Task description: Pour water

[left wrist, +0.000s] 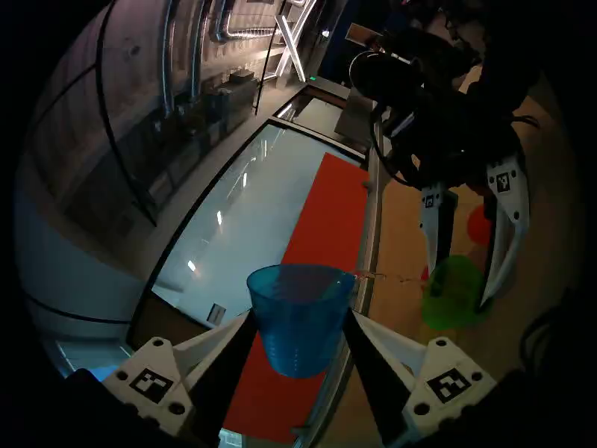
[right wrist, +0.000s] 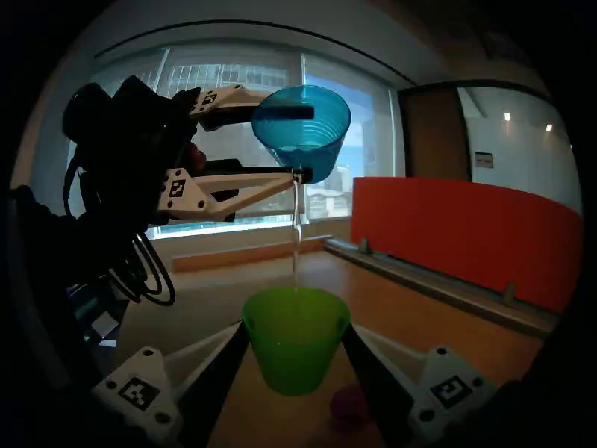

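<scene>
In the left gripper view my left gripper (left wrist: 300,328) is shut on a blue plastic cup (left wrist: 300,317), tipped on its side. A thin stream of water (left wrist: 380,277) runs from its rim toward a green cup (left wrist: 451,291), which my right gripper (left wrist: 461,287) holds farther off. The right gripper view shows the green cup (right wrist: 295,337) upright, with my right gripper (right wrist: 295,340) shut on it. Above it hangs the tilted blue cup (right wrist: 302,131) in the left gripper (right wrist: 287,142). Water (right wrist: 295,224) falls from it into the green cup.
A wooden table (right wrist: 418,306) lies below, with a red divider panel (right wrist: 463,231) and a metal rail (right wrist: 418,278) along its edge. Large windows (right wrist: 224,82) stand behind. A small pink object (right wrist: 348,403) sits on the table under the green cup. Black cables (right wrist: 149,269) hang from the left gripper.
</scene>
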Demonstrator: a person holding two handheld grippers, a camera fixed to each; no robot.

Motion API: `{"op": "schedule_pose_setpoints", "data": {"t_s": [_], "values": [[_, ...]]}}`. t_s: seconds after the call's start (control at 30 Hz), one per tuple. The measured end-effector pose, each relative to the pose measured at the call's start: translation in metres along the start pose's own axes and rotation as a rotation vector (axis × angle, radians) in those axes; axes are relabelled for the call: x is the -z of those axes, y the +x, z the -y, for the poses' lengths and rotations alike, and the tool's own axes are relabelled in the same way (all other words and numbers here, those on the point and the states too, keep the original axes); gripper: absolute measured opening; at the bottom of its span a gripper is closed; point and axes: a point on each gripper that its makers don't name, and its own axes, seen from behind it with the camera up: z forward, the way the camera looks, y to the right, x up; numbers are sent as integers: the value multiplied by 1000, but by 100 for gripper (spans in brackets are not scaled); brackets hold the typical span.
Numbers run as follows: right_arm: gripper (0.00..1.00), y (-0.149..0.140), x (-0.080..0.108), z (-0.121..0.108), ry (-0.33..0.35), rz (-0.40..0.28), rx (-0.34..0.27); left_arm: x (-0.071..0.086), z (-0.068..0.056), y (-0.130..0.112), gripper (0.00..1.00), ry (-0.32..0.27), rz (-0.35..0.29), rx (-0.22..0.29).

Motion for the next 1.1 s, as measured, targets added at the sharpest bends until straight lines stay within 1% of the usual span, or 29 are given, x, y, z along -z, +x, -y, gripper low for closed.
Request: {"op": "schedule_pose_setpoints", "data": {"t_s": [0.37, 0.8, 1.1], "values": [[90, 1, 2, 0, -1, -2, 5, 1, -3, 2, 80, 0, -3, -26], [90, 2, 2, 0, -2, -3, 10, 0, -2, 6, 80, -1, -7, -61], [90, 3, 2, -1, -1, -5, 14, -1, -2, 6, 81, 3, -7, -73]]}}
